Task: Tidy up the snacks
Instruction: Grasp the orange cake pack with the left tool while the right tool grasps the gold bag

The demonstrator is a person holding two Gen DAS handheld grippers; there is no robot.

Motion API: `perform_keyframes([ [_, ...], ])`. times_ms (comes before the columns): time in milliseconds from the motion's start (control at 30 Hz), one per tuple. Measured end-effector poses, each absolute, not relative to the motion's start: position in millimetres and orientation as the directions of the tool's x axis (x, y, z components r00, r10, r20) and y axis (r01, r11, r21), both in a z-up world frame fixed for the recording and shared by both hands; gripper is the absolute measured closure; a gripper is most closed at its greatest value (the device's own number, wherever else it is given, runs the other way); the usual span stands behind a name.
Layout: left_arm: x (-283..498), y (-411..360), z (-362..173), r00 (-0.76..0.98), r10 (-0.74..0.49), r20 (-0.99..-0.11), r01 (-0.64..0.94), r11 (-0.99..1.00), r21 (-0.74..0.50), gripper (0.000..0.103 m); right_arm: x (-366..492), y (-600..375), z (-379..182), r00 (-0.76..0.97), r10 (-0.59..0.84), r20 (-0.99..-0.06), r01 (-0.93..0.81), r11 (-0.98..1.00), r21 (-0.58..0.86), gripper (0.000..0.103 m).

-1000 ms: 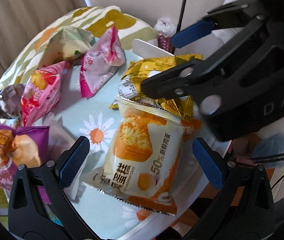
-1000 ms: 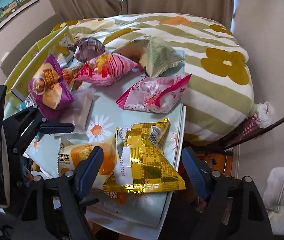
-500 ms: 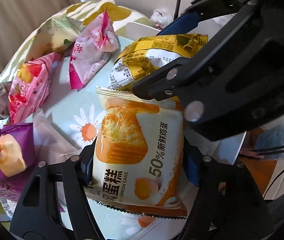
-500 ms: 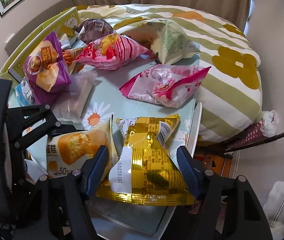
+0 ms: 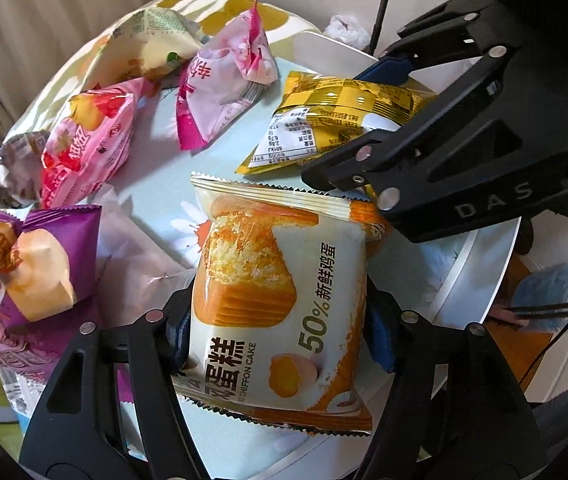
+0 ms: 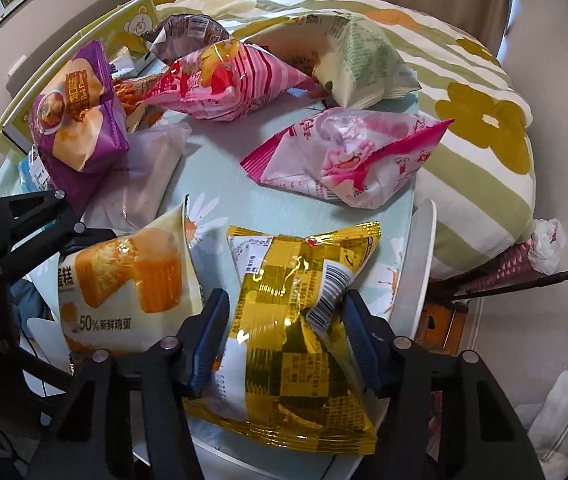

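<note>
While its jaws are closing, the left gripper (image 5: 280, 332) pinches the chiffon cake packet (image 5: 280, 304) above the daisy-print table (image 6: 244, 196); beside it, the right gripper (image 6: 284, 332), also closing, squeezes the gold packet (image 6: 296, 344).

Orange-and-cream cake packet (image 5: 280, 312), gold checked packet (image 6: 300, 320), daisy-printed pale-blue tablecloth (image 6: 236, 188).

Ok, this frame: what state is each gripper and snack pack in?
Left gripper: closing, pads on the chiffon cake pack.
Right gripper: closing around the gold pack, which is pinched in.
Purple pack: sealed, puffed, lying loose.
Pink striped pack: sealed, on its side.
Pale pink pack: sealed, crumpled.
</note>
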State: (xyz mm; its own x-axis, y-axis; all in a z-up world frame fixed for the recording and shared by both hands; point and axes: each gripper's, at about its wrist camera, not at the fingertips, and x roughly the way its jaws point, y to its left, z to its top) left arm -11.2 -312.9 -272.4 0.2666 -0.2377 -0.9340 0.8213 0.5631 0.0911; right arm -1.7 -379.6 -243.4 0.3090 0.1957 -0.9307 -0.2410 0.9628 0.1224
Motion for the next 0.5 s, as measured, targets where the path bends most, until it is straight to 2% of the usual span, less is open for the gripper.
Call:
perform_keyframes([
  [167, -14, -313, -271, 0.270, -0.234, -0.934, 0.821, 0.563, 0.097, 0.040, -1, -373, -243, 0.313, 0.184, -0.932, -0.261, 0.960, 0.102, 0.059],
  [500, -17, -319, -260, 0.286, -0.245, -0.926, 0.821, 0.562, 0.104, 0.041, -8, -374, -220, 0.355, 0.196, -0.914, -0.245, 0.963, 0.111, 0.061],
])
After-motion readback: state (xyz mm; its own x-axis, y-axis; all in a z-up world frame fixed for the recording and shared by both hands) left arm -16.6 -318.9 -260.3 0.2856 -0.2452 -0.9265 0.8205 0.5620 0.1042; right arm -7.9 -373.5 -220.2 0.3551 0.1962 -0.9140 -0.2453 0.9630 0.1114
